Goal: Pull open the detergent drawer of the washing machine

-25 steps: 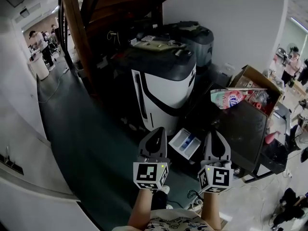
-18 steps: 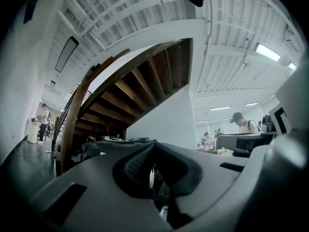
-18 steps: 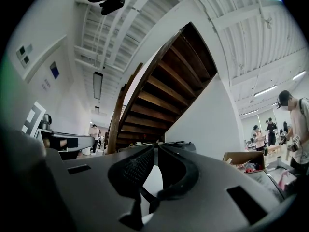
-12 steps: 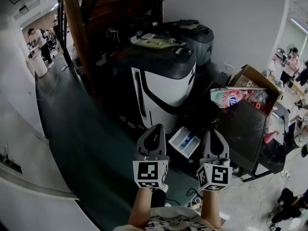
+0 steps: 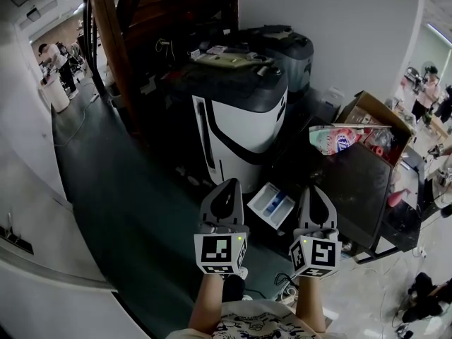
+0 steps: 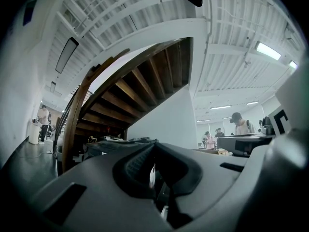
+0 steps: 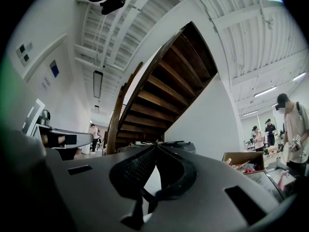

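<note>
While both sets of jaws are pressed together on nothing, the drawer stands open.
The white detergent drawer (image 5: 272, 205) juts from the dark washing machine (image 5: 357, 189), between the left gripper (image 5: 228, 183) and the right gripper (image 5: 311, 188).

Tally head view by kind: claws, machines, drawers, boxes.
Claws: 2 (left claw, right claw)
Machines: 3 (white machine, grey machine, black machine)
Drawer: 1 (drawer, pulled out)
Box: 1 (box)
Total: 7
</note>
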Tool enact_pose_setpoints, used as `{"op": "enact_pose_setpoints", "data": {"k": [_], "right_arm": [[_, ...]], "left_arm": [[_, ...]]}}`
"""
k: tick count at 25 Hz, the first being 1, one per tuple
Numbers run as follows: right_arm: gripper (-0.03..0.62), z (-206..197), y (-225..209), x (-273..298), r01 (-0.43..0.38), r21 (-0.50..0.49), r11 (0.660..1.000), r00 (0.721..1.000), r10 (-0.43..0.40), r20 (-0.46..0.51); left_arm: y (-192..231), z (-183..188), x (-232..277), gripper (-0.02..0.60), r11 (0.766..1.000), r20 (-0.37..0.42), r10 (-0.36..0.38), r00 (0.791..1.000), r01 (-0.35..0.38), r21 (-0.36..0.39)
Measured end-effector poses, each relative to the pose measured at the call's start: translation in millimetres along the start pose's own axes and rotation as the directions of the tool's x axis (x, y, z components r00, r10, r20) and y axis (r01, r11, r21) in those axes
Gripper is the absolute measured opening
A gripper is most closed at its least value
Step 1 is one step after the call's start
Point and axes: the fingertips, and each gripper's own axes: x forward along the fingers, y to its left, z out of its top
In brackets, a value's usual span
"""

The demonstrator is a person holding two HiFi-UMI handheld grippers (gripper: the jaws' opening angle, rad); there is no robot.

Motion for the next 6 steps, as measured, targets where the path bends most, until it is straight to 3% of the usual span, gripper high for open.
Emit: {"op": "enact_pose_setpoints", "data": {"k": [6], "right_arm": [[0.014,-4.7,1.2,5.1,-0.003,-0.010,1.000,1.000,0.003,-0.003]], "left_arm": [[4.1,-2.9,1.9,0.014,1.000,0.001,0.001,1.000,-0.001,0.002]]}}
